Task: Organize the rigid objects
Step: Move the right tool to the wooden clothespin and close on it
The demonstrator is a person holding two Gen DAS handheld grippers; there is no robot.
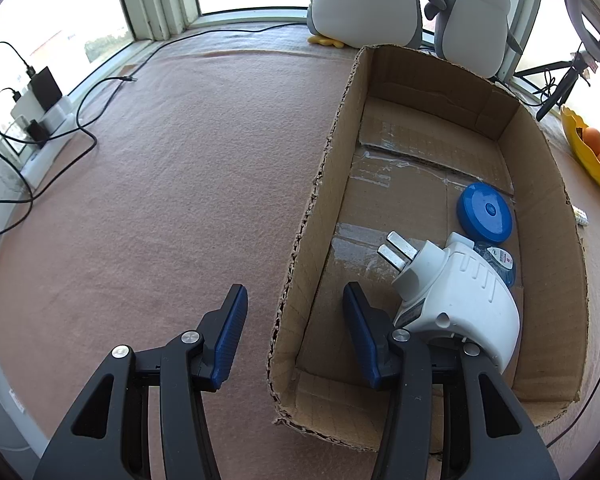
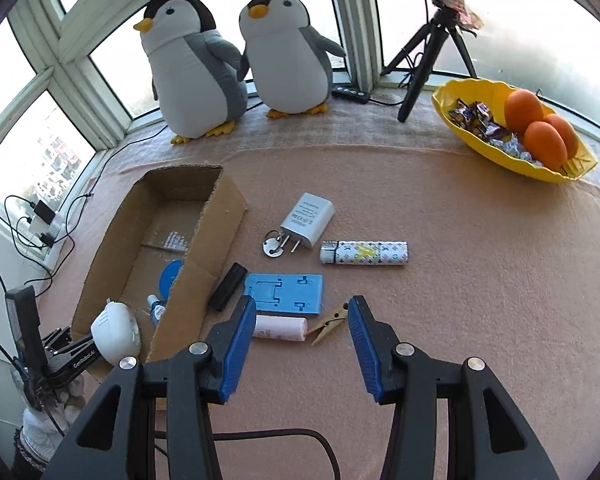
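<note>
Clothespin (image 2: 330, 323) looks light, stiff, thin; best pinched across its flat sides. Right gripper (image 2: 300, 344) hangs open above it; left gripper (image 1: 296, 332) straddles the cardboard box (image 1: 312, 216) wall, jaws open.

1. This is looking like a home: a bay window (image 2: 352, 28) is wrapping around a table (image 2: 460, 280) covered in pink cloth.
2. Two plush penguins (image 2: 196, 68) are sitting on the sill.
3. A yellow bowl (image 2: 452, 108) is holding oranges (image 2: 546, 138) and sweets.
4. Chargers (image 1: 40, 100) are lying plugged in by the glass.
</note>
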